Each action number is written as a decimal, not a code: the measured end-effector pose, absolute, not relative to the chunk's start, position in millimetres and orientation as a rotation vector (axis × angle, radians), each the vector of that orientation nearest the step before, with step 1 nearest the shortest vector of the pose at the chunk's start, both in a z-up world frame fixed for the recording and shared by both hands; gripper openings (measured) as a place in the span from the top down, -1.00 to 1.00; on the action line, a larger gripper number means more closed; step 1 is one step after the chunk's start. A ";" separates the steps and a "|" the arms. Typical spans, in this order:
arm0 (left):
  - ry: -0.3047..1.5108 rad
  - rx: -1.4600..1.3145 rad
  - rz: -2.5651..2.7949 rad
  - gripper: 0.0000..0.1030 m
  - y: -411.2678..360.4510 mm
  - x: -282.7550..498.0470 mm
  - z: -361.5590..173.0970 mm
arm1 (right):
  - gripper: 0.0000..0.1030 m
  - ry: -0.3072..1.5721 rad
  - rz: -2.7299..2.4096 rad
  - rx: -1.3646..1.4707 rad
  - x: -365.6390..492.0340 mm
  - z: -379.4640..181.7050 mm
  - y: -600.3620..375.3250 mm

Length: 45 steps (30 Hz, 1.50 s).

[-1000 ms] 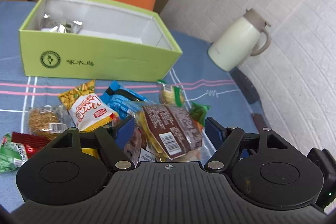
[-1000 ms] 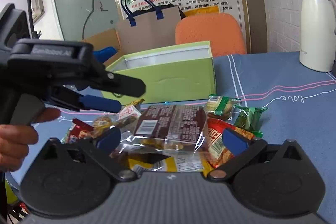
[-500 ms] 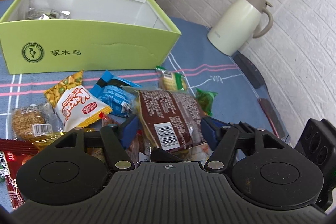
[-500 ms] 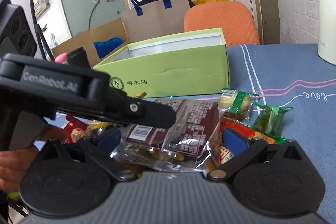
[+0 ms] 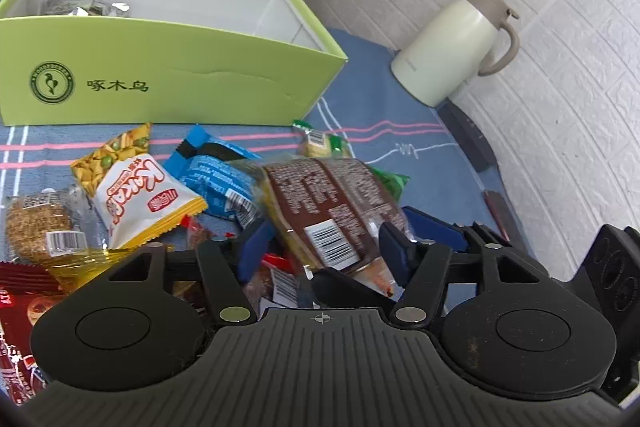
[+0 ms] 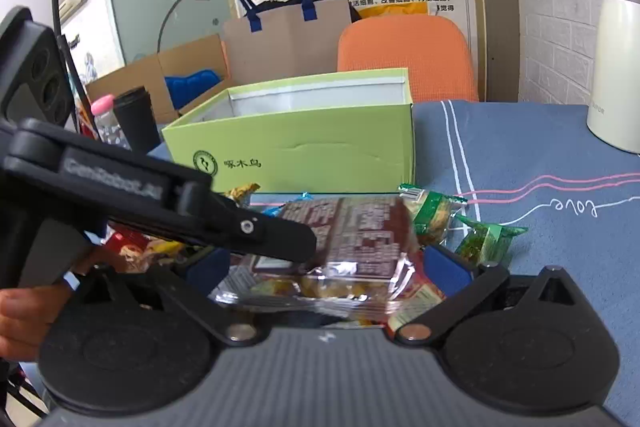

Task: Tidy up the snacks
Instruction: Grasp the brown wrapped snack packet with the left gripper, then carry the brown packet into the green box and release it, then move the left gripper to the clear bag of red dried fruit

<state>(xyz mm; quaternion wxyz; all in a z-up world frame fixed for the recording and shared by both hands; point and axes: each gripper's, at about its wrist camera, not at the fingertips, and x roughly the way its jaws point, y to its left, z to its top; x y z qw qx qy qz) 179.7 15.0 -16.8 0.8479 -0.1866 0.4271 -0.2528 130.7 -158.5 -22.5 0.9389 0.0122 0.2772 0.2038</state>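
Nearest, the left gripper (image 5: 322, 243) straddles a large brown-labelled snack packet (image 5: 332, 203) on top of the pile. Its blue pads sit on either side of the packet, partly open; the jaws have just been closing, then easing apart a little, and whether they actually pinch the wrapper I cannot tell. The right gripper (image 6: 328, 267) stands open around the same packet from the other side — probably steadying it.

Around it lie looser snacks: a white-and-yellow bag (image 5: 140, 203), a blue wrapper (image 5: 216, 183) and 2 green packets (image 6: 460, 223) on the blue tablecloth (image 6: 540, 147).

Beyond stands the open green box (image 5: 172, 79), likely the destination, with a few silver wrappers inside. A cream jug (image 5: 452, 43) stands well apart, to the right.
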 end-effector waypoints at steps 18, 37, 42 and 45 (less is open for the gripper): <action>0.792 -0.381 -0.476 0.79 22.0 168.9 8.4 | -0.97 0.470 0.475 -0.075 121.9 10.7 -133.3; 0.779 -0.287 -0.239 0.68 104.5 324.6 32.4 | -0.96 0.599 0.607 -0.121 320.1 32.5 -47.4; 0.679 -0.302 -0.259 0.29 126.5 286.8 41.2 | -0.96 0.485 0.560 -0.097 272.3 44.1 -84.2; 0.645 -0.343 -0.280 0.13 135.7 251.7 44.6 | -0.99 0.475 0.565 -0.053 235.6 41.5 -101.5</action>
